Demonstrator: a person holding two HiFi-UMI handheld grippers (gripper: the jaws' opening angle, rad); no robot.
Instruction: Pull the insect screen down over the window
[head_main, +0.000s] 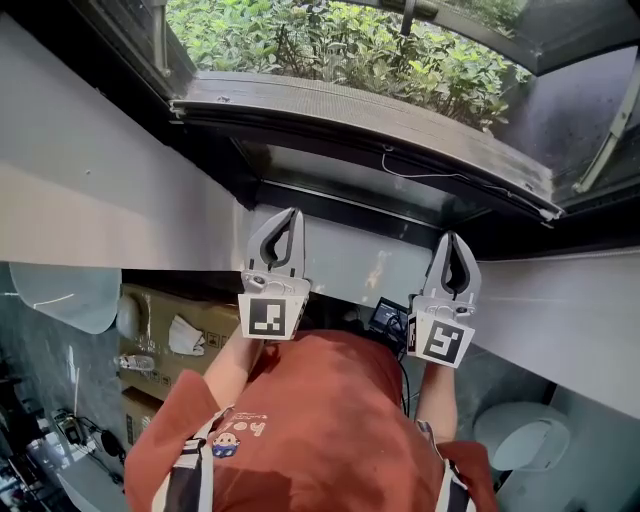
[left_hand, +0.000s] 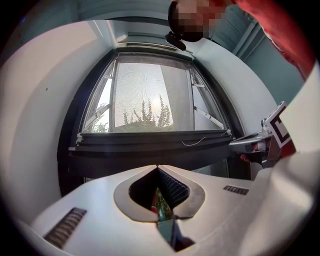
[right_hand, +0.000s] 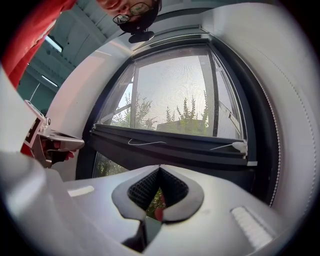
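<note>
- Grey plastic left gripper (head_main: 290, 214): fingers closed on nothing and pointing level at the window (head_main: 330, 45). It sits short of the bar, as it might either before reaching in or after letting go.
- Fine grey mesh insect screen (left_hand: 145, 90): it hangs over the upper pane. Its dark bottom bar (left_hand: 150, 141) lies level with its long axis running left to right, and a strip below it is uncovered.
- Matching grey right gripper (head_main: 452, 238): fingers also shut and empty. It sits beside the left one, probably so the two can pull evenly.
</note>
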